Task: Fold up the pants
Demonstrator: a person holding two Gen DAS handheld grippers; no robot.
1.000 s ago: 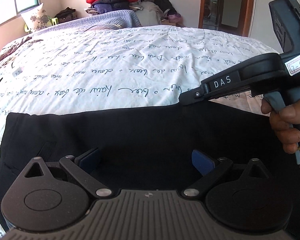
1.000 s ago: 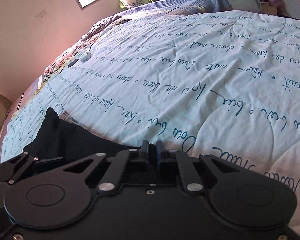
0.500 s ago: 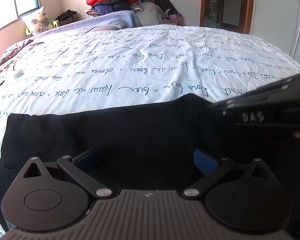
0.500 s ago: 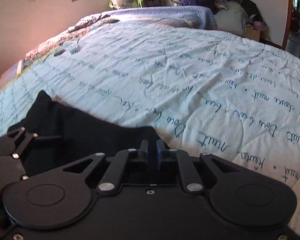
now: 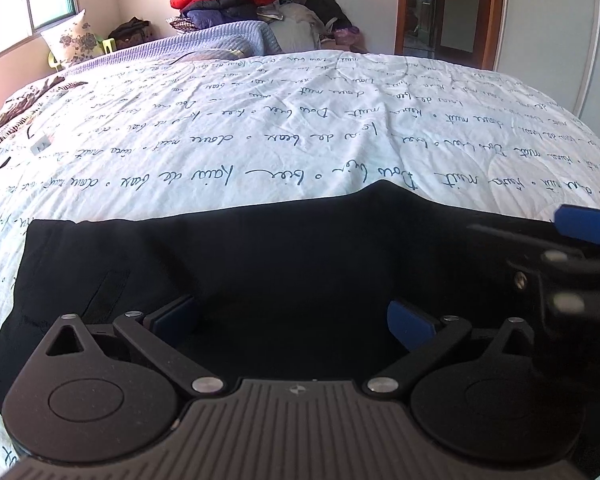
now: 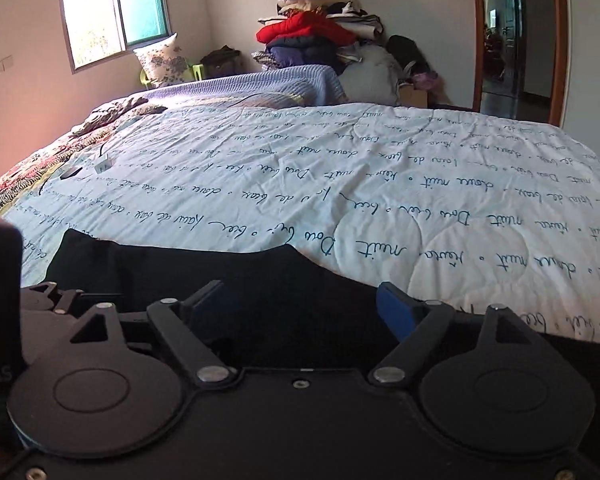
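Note:
Black pants [image 5: 284, 256] lie flat across the near part of the bed, with a pocket slit at the left. They also show in the right wrist view [image 6: 204, 276]. My left gripper [image 5: 292, 318] is open and empty, low over the pants. My right gripper [image 6: 300, 308] is open and empty, over the pants' right part near their far edge. In the left wrist view, the right gripper's blue pad and linkage [image 5: 580, 248] sit at the right edge. The left gripper's body [image 6: 0, 300] shows at the left edge of the right wrist view.
The bed's white quilt [image 5: 300, 128] with blue handwriting print stretches beyond the pants. A blue blanket [image 6: 260, 84], a floral pillow [image 6: 164, 58] and a pile of clothes [image 6: 316, 36] lie at the far end. A small white box and cable [image 6: 100, 166] lie at the left.
My right gripper was shut on the pants' edge and has opened, letting the cloth go. It swung from the far right to level beside the left gripper. The left gripper stayed put.

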